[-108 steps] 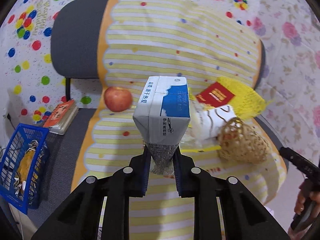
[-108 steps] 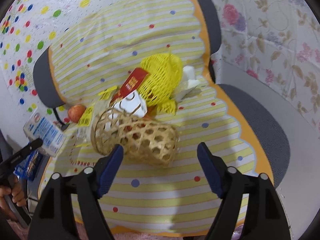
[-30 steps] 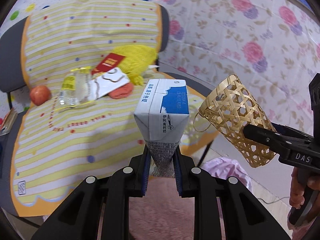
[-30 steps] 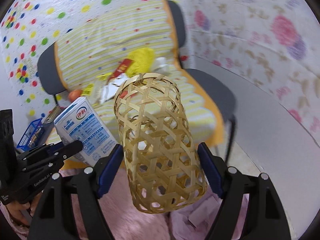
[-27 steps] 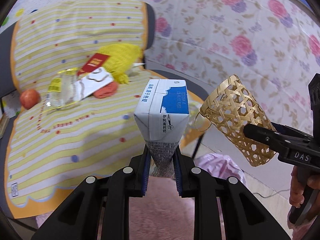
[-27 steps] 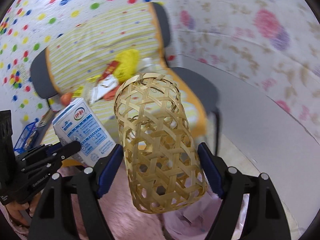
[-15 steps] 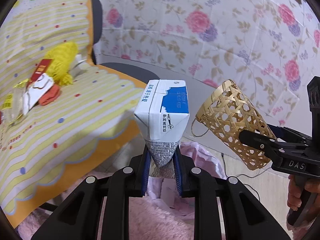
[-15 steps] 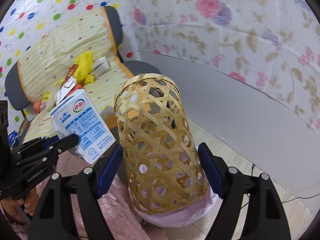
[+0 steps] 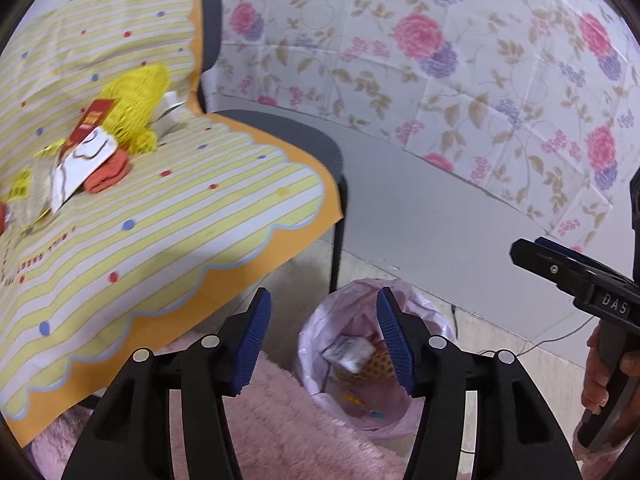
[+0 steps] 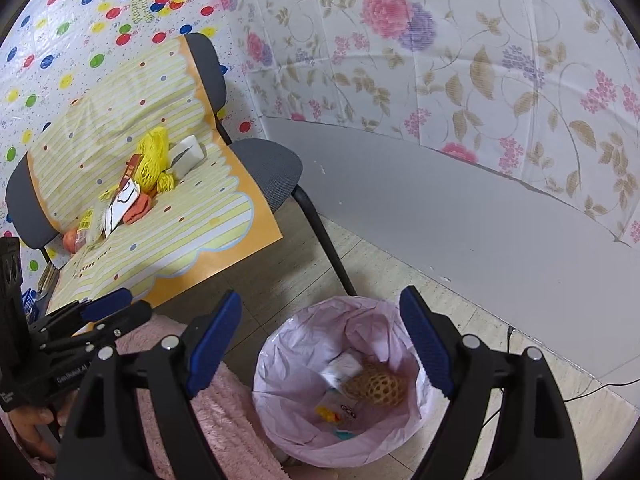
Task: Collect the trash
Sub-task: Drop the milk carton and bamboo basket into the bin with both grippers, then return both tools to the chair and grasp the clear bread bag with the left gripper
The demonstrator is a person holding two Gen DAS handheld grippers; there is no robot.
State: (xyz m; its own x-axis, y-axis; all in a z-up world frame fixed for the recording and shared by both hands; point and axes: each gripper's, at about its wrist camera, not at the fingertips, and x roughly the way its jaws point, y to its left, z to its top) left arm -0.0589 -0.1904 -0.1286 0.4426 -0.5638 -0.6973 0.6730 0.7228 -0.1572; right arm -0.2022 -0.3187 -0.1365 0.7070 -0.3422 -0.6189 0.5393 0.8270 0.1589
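A grey chair carries a yellow striped paper cover holding a yellow mesh bag, a red card, a white wrapper, an orange cloth and a white box. On the tiled floor stand a pink-lined trash bin and a pink rug

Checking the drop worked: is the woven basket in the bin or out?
In. The basket lies on its side inside the pink-lined bin, beside the milk carton; both grippers are open and empty.
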